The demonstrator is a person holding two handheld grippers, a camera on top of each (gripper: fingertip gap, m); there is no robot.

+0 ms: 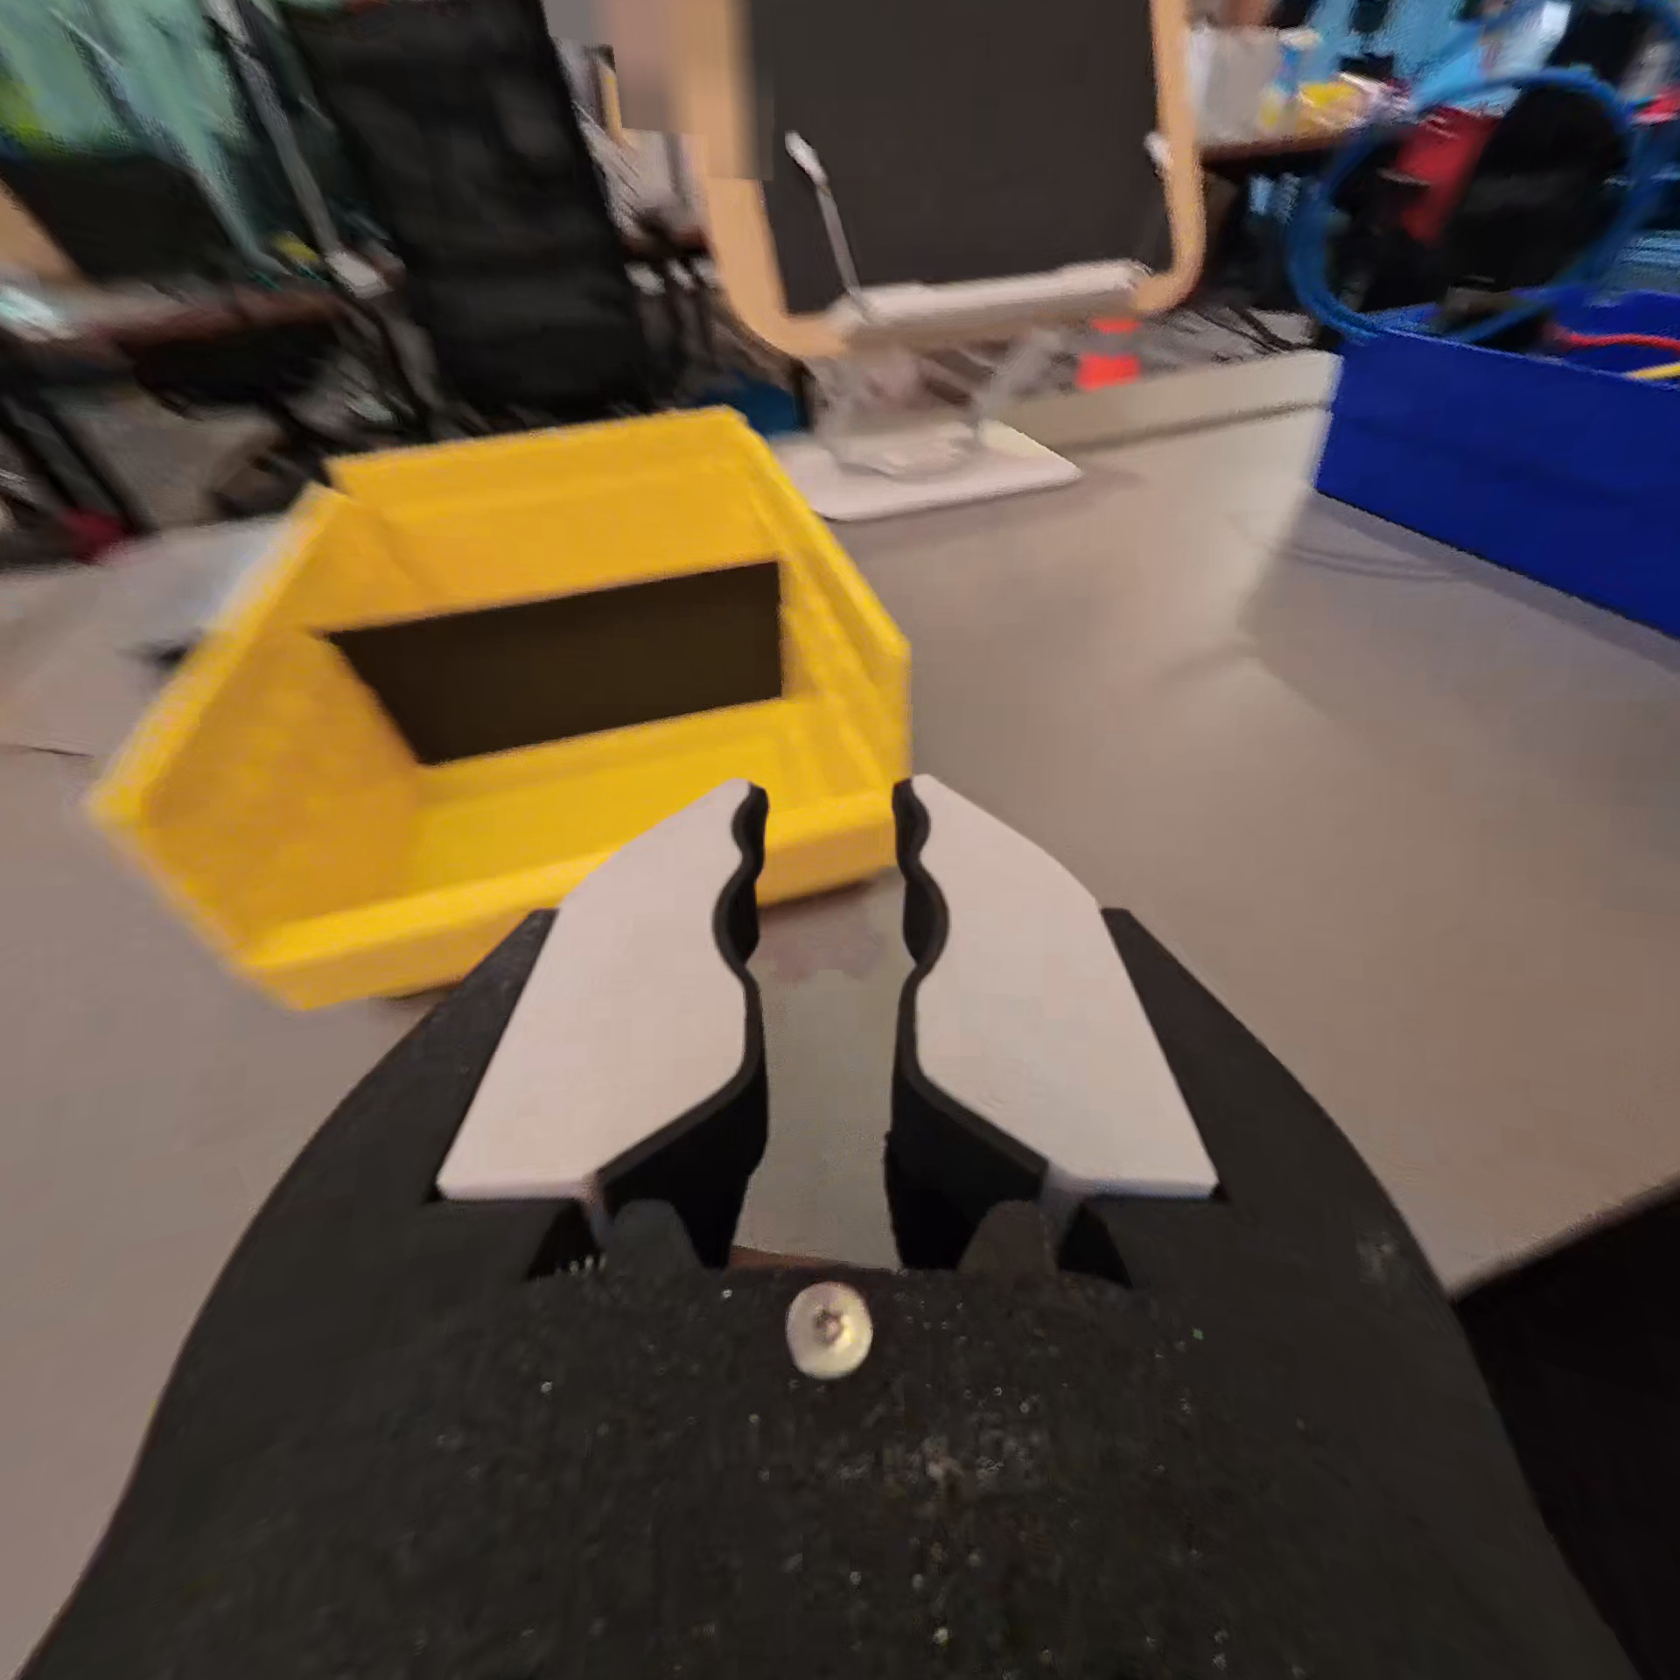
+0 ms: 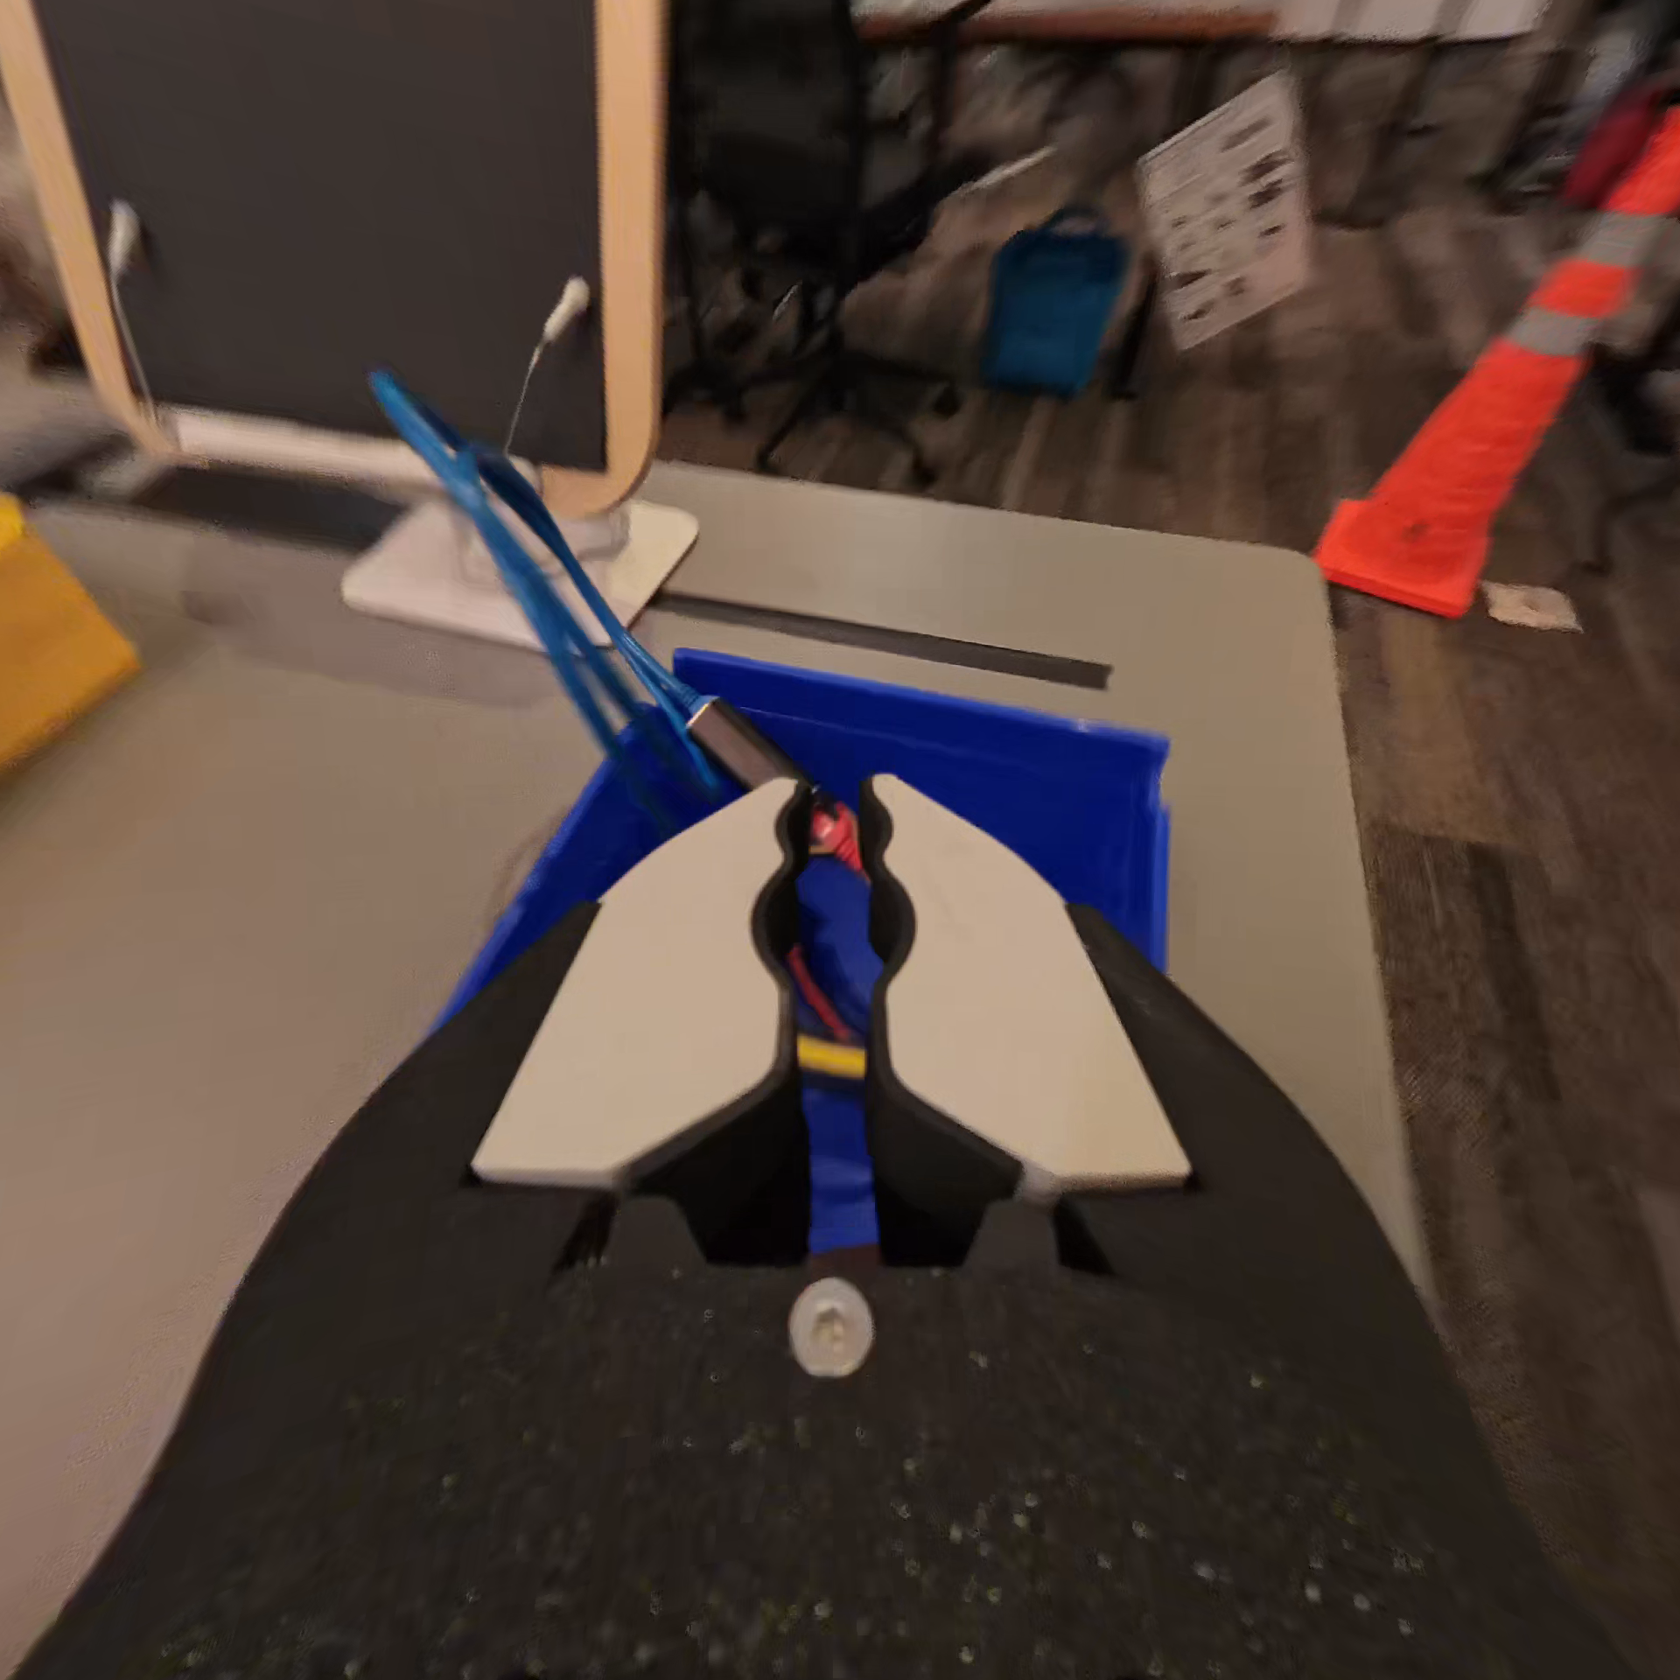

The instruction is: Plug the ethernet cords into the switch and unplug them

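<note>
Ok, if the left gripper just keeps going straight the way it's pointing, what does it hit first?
Most likely the low front wall of the yellow plastic bin. The left gripper is open and empty over the grey tabletop, with its fingertips lining up on the bin's right front corner. Depth is blurred, so it might slip just past that corner.

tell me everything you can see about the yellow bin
The yellow bin is an open-topped plastic storage bin with sloped side walls and a lower front lip. It sits on the grey table, turned at an angle, just beyond the open, empty left gripper. A dark rectangular patch shows inside; blur hides what it is. Nothing grips it.
</note>
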